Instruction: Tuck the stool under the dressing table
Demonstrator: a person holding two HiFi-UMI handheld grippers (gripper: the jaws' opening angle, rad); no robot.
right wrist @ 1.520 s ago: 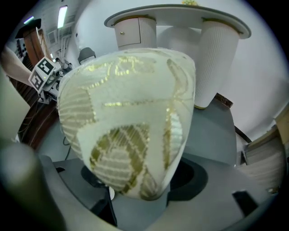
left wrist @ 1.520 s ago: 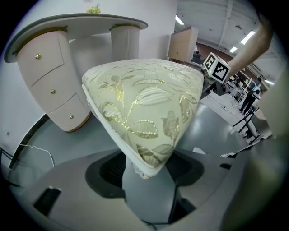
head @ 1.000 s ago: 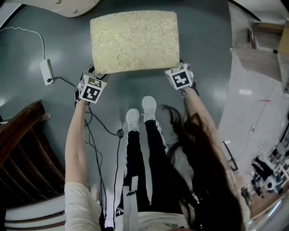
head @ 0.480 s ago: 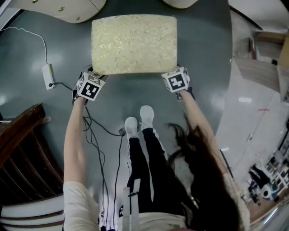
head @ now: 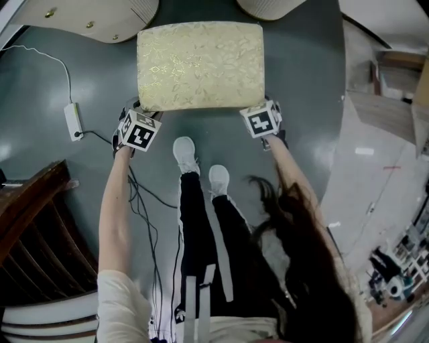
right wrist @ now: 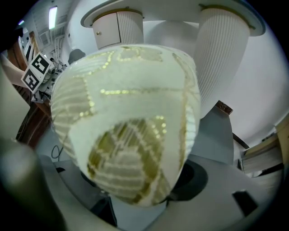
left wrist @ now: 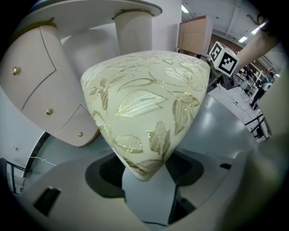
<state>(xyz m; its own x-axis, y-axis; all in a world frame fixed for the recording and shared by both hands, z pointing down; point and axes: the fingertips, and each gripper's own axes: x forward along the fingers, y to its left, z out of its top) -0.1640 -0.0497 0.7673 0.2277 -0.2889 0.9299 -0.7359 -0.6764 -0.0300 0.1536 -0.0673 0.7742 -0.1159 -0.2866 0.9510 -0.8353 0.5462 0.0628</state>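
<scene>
1. As I lean over it, the stool point(head: 200, 65) stands on the grey floor point(head: 301, 100) just in front of the dressing table point(head: 94, 15), its far edge near the gap between the table's two ribbed pedestals point(left wrist: 133, 31).
2. My left claw point(head: 142, 114) is clenched on the near left corner of the cushion point(left wrist: 144, 103); gold leaf fabric fills the space between its jaws.
3. My right claw point(head: 260, 112) grasps the near right corner likewise.
4. Both claws point steeply down.
5. My white shoes point(head: 184, 153) stand just behind the stool, with a black cable point(head: 144, 191) on the floor beside them.
</scene>
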